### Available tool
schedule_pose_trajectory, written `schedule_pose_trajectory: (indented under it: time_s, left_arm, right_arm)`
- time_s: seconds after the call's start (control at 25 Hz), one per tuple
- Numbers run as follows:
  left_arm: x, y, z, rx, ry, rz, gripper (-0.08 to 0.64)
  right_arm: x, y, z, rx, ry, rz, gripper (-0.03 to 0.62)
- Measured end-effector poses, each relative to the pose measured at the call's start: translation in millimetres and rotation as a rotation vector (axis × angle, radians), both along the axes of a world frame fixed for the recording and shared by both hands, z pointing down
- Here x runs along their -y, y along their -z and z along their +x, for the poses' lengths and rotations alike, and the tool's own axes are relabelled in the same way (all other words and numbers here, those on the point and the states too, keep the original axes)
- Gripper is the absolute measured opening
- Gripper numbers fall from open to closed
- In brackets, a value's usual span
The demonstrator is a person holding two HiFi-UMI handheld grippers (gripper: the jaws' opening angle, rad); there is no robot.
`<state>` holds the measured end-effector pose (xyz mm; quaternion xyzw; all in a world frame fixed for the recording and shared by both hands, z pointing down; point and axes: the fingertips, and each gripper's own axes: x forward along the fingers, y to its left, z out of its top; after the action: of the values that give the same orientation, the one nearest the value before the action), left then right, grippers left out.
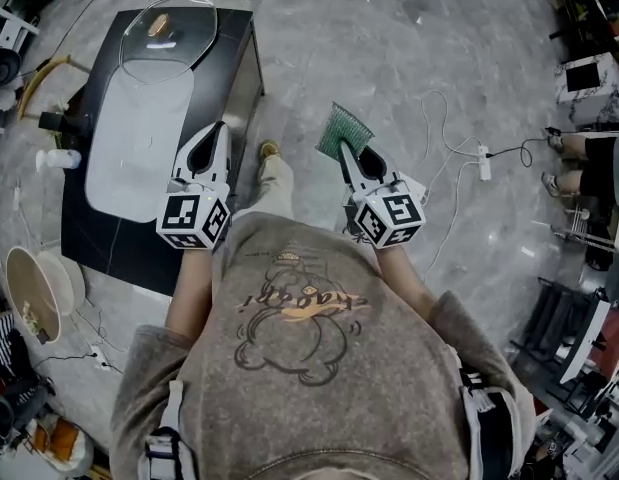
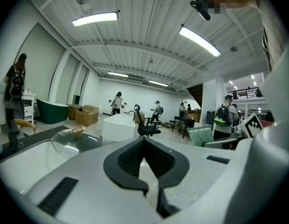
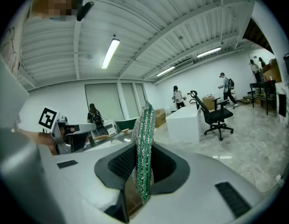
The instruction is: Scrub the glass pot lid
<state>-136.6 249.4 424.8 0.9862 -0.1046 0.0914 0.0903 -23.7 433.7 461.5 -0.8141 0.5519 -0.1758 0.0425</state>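
Observation:
The glass pot lid [image 1: 167, 36] with a brown knob lies at the far end of a white sink basin [image 1: 139, 143] set in a black counter; it also shows in the left gripper view as the lid [image 2: 76, 140]. My left gripper [image 1: 215, 136] hovers over the counter's right edge, well short of the lid, shut with nothing between its jaws [image 2: 145, 141]. My right gripper [image 1: 345, 155] is held over the floor to the right of the counter, shut on a green scrubbing pad [image 1: 344, 133], which stands upright between the jaws [image 3: 144, 153].
A black counter [image 1: 109, 248] fills the left side, with a tap [image 1: 49, 121] and a small white bottle [image 1: 57, 159] on its left rim. A power strip and cables [image 1: 483, 162] lie on the floor at right. A seated person's legs [image 1: 579, 163] are at the right edge. People walk in the distance.

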Motion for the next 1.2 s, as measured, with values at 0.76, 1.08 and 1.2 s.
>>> schedule_pose_trajectory:
  time_s: [0.76,1.08,1.2]
  left_arm:
    - [187,26,150,-0.013,0.084,-0.036,0.009]
    - [225,20,146,0.009,0.238,-0.047,0.009]
    - [242,18,137,0.016,0.309,-0.049,0.009]
  right_arm:
    - [200,39,158,-0.016,0.097,-0.02,0.086]
    - [262,29,167,0.022,0.274,-0.031,0.086]
    - [294,28,166,0.019,0.365,-0.035,0.086]
